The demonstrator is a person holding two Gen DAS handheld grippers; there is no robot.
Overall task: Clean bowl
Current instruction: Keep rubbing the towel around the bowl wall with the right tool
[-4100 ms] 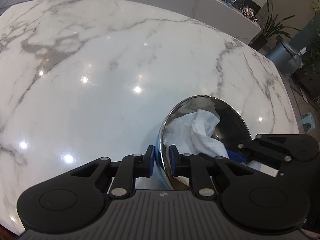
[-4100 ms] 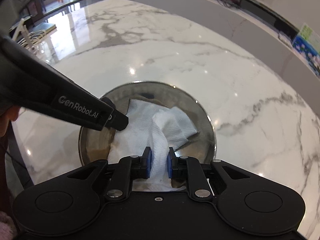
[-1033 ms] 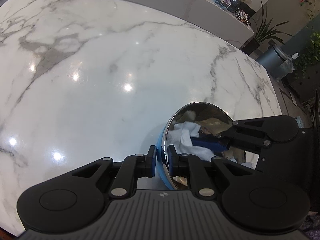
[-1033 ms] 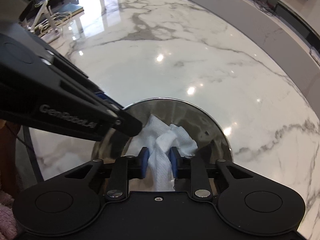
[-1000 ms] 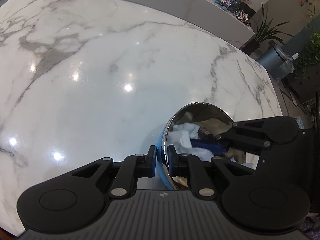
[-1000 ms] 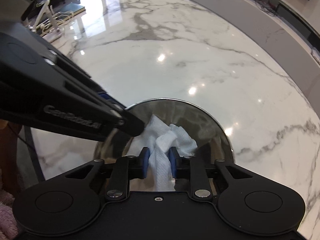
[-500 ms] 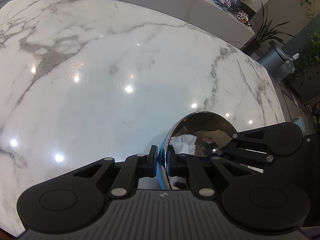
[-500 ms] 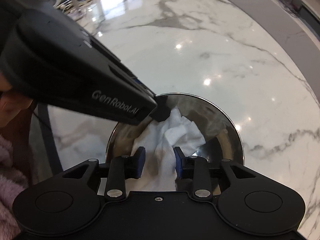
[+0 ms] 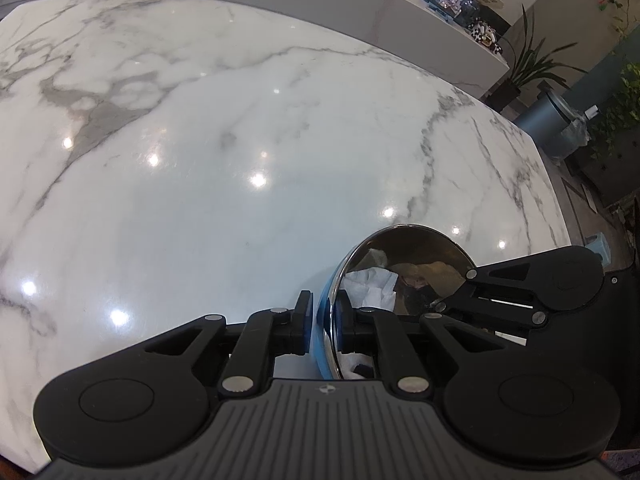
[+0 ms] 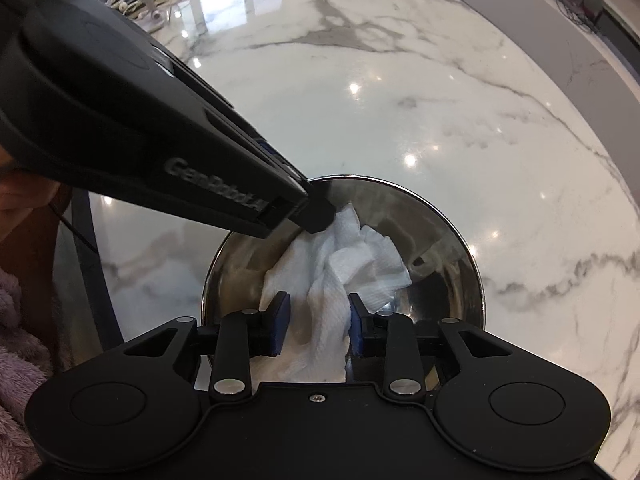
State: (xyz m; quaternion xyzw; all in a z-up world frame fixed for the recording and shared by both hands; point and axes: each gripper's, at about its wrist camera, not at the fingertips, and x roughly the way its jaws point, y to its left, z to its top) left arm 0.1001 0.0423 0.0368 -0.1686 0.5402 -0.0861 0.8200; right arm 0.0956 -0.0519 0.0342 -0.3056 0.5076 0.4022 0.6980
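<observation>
Tabletop [image 9: 200, 180]: white marble with grey veins, glossy, ceiling lights mirrored in it. It carries everything I list below.

Bowl [image 10: 448, 248]: polished steel, blue on the outside, standing on the tabletop near its front edge. All other places are given from this bowl. In the left wrist view its rim [image 9: 332, 300] runs straight up between my left claw's pads.

Left claw [image 9: 320, 322]: set over the bowl's rim, one blue pad outside the wall, one inside. The jaws are opening; a sliver of gap shows at the outer pad, so the rim stands between them unpressed. In the right wrist view its black body reaches in from the upper left, tip at the rim [image 10: 316, 216].

Right claw [image 10: 316, 328]: pointing steeply down into the bowl. Its jaws are closing with a fold of the paper towel between them; the towel touches the right-side pad, while the left-side pad stands clear of it.

Paper towel [image 10: 352, 264]: white, crumpled, lying inside the bowl against its bottom and near wall.

Brownish smears: visible on the bowl's inner wall [image 9: 436, 272], beside the towel.
</observation>
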